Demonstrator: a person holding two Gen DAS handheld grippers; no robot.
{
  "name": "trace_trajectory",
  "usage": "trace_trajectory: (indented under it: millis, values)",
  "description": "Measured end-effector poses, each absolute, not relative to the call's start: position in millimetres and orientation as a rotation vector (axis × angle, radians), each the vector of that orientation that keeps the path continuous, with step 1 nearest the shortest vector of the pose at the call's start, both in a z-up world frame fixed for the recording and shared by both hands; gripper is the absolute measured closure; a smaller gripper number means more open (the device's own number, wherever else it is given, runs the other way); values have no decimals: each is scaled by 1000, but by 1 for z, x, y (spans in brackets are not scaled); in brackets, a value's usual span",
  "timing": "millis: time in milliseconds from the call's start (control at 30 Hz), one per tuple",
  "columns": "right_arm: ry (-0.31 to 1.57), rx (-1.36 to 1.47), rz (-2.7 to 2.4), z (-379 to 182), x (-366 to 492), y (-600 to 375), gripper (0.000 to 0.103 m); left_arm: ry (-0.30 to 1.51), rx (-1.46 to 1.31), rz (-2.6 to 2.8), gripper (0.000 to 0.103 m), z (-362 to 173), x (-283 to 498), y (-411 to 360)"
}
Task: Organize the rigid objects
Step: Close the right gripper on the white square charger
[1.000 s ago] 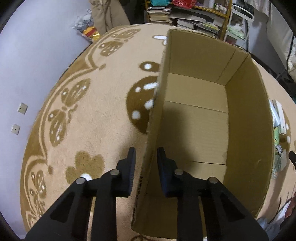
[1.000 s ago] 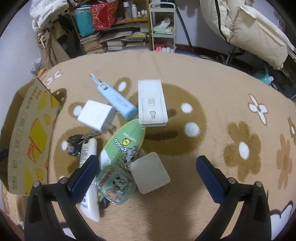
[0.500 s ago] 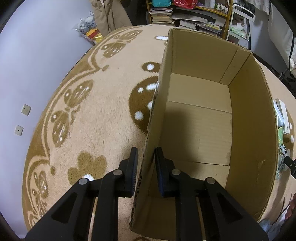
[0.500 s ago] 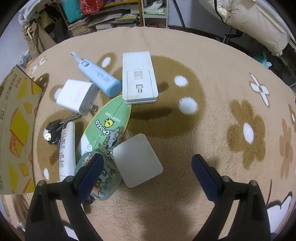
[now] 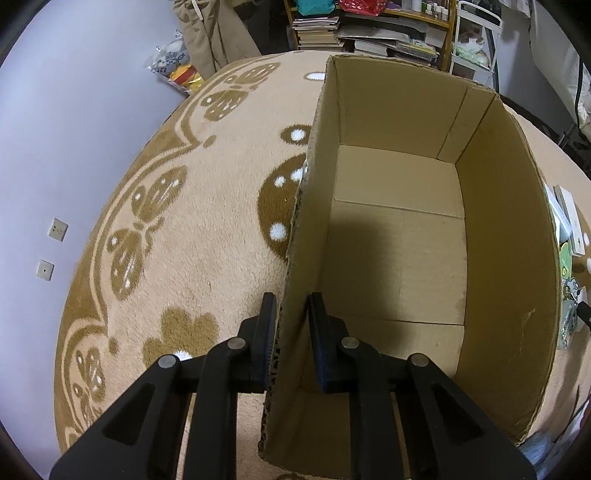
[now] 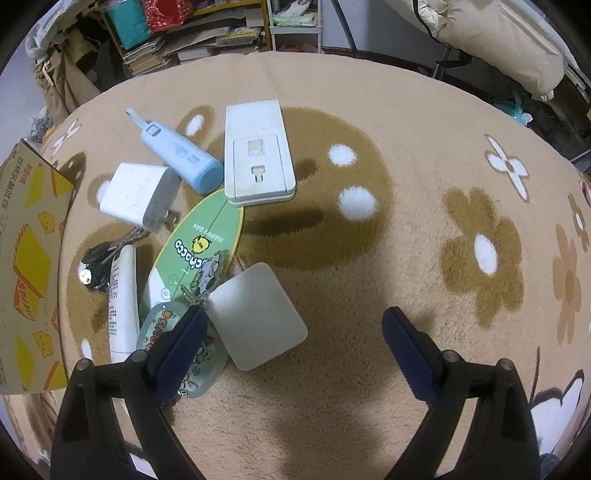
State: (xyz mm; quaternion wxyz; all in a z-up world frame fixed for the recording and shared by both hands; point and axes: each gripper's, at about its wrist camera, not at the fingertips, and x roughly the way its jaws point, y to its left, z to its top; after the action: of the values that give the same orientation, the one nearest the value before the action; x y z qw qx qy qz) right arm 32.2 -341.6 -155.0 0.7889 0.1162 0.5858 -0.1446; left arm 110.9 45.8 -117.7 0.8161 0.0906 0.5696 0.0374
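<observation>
The left gripper is clamped on the near side wall of an open cardboard box, one black finger outside the wall and one inside, both pads pressed against the cardboard. The box stands on a tan patterned rug with its brown floor bare. Beyond it, shelves stacked with books line the far wall.

To the box's right, the right gripper hangs above the rug with its blue-padded fingers spread wide, nothing between them but carpet and the corner of a white square pad. That pad lies just ahead of the left finger, overlapping a green oval card printed with cartoon figures. A round, clear charm with cartoon art sits partly under the left finger. Beside the card lies a white tube, touching a bunch of dark keys.

Farther out sit a white plug adapter, its prongs toward the card, a light-blue cylinder with a strap, and a white rectangular case whose near edge rests over the card's tip. The box's printed outer wall, yellow and orange, shows at the left edge of the right wrist view.
</observation>
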Motion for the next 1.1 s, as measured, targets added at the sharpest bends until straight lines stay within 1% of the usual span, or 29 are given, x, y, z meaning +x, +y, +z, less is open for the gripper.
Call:
trace_trajectory:
  millis: [67, 133, 233, 500, 733, 967, 1033, 1100]
  values:
    - [1264, 268, -310, -155, 33, -343, 3, 1216, 191, 79, 86, -118, 111, 46]
    - [1265, 287, -302, -156, 33, -343, 8, 1214, 198, 81, 86, -118, 111, 45]
    - [1265, 303, -293, -157, 31, -344, 9, 1211, 209, 84, 86, -118, 111, 45]
    - [1278, 356, -280, -159, 28, -349, 9, 1214, 201, 83, 85, -118, 111, 46]
    - [1280, 285, -300, -158, 30, -346, 10, 1215, 204, 84, 85, -119, 111, 47]
    - [1285, 305, -319, -159, 30, -351, 10, 1216, 207, 85, 85, -119, 110, 47]
    - [1286, 310, -308, -159, 31, -352, 16, 1217, 204, 85, 84, -119, 111, 47]
    - [1287, 311, -295, -158, 32, -348, 18, 1217, 205, 85, 84, -119, 111, 46]
